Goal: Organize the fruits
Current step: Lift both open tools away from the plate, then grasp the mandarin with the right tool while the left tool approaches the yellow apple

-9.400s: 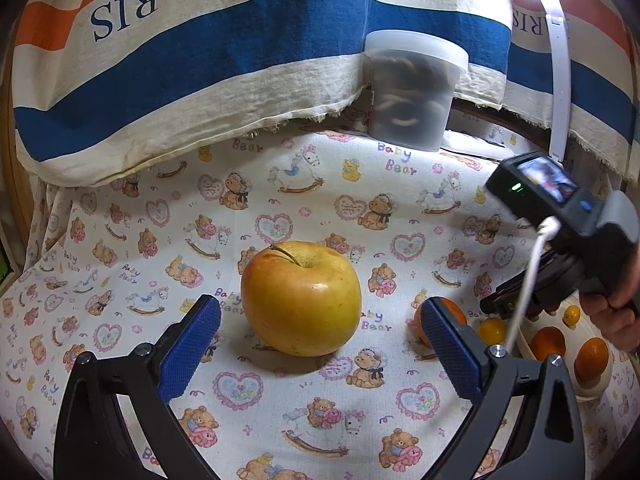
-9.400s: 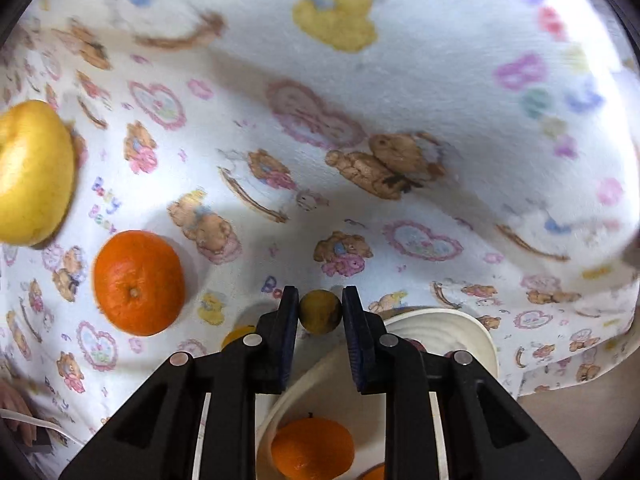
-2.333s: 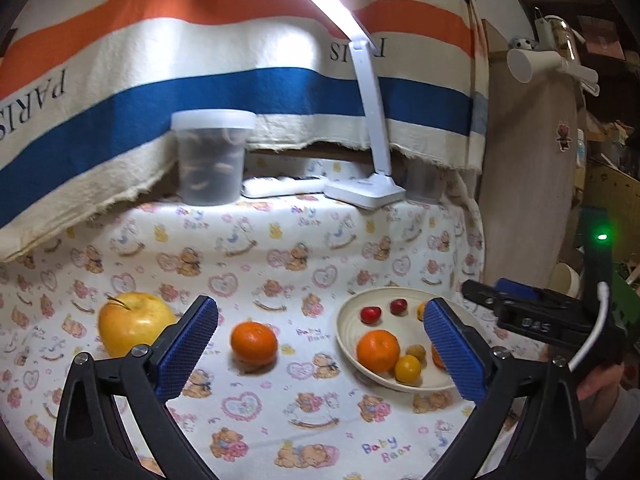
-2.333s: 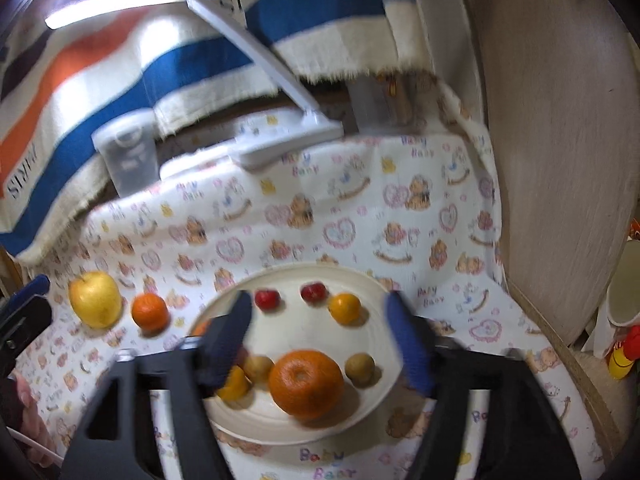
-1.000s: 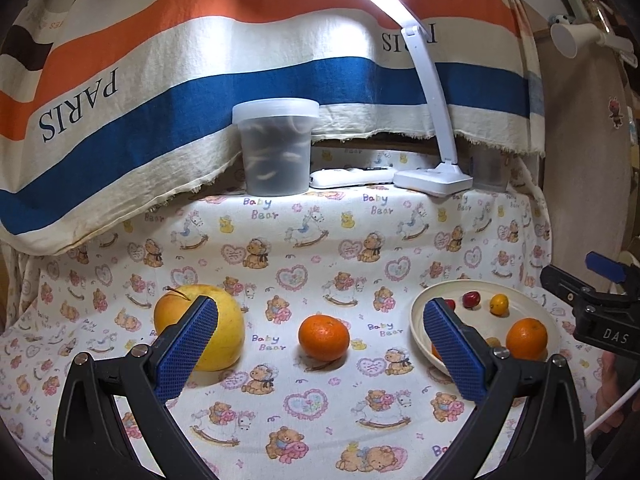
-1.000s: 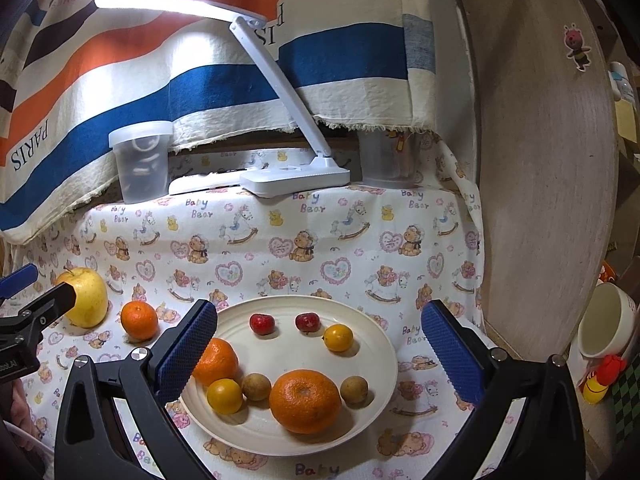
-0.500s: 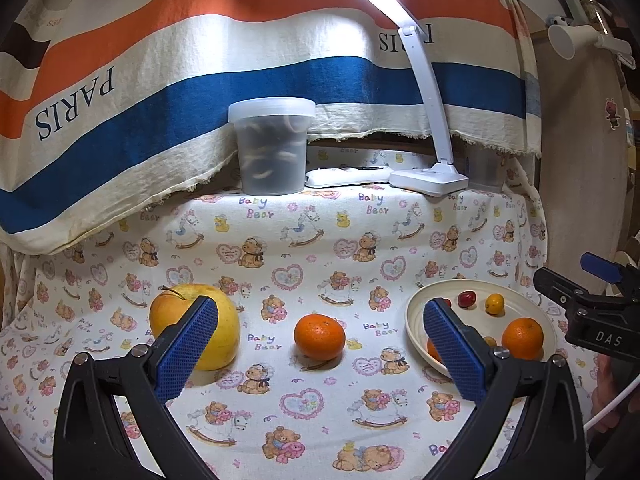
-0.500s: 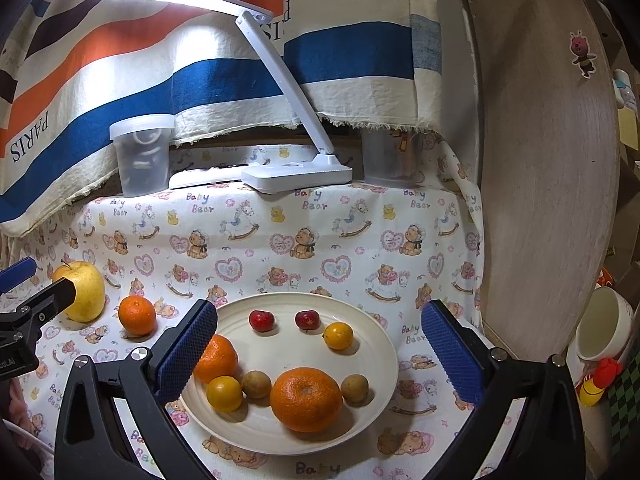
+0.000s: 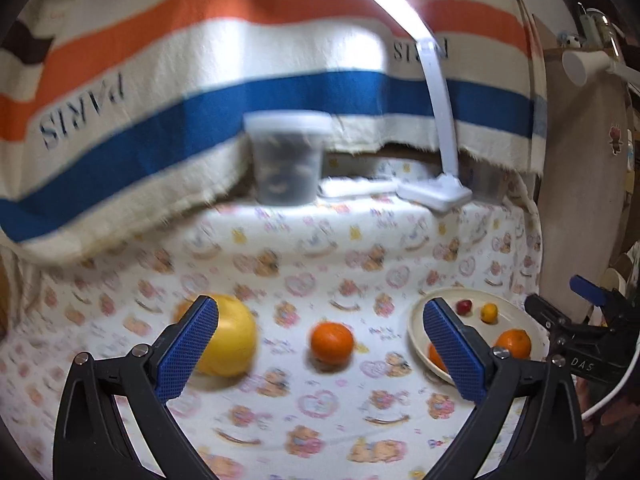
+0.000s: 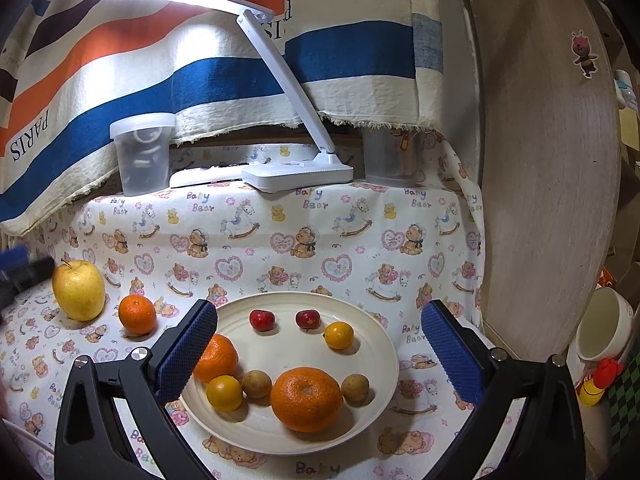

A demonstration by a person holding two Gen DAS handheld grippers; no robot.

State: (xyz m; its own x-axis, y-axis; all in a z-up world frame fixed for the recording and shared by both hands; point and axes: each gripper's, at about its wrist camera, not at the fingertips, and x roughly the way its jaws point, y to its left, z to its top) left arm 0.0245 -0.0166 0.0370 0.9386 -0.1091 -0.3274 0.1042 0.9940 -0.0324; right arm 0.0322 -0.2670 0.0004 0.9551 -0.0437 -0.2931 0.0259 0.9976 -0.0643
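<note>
On the desk's left half, outside the plate [image 10: 384, 384]: yellow apple [image 10: 79, 290] nearest the left edge, loose mandarin [image 10: 137, 314] just beside it toward the plate, apart from both. Already in the plate: two small red fruits, small yellow ones, brownish round ones, a big orange [image 10: 307, 398] at the front, another orange at the plate's left side.

Left gripper [image 9: 320, 354] held above the desk facing apple [image 9: 230, 340] and mandarin [image 9: 332, 342], fingers spread wide, nothing between them. Right gripper [image 10: 320, 356] likewise wide apart and empty, poised over the plate.

Judged from looks: apple firm, smooth-skinned, fairly heavy, likely slippery on the pads; best taken across its widest middle, stem up, with a steady squeeze. Mandarin lighter, soft-skinned, somewhat yielding; gentle pinch across its equator, not pole to pole, to avoid bruising or rolling away on the cloth. Left view blurred, so exact alignment uncertain.
</note>
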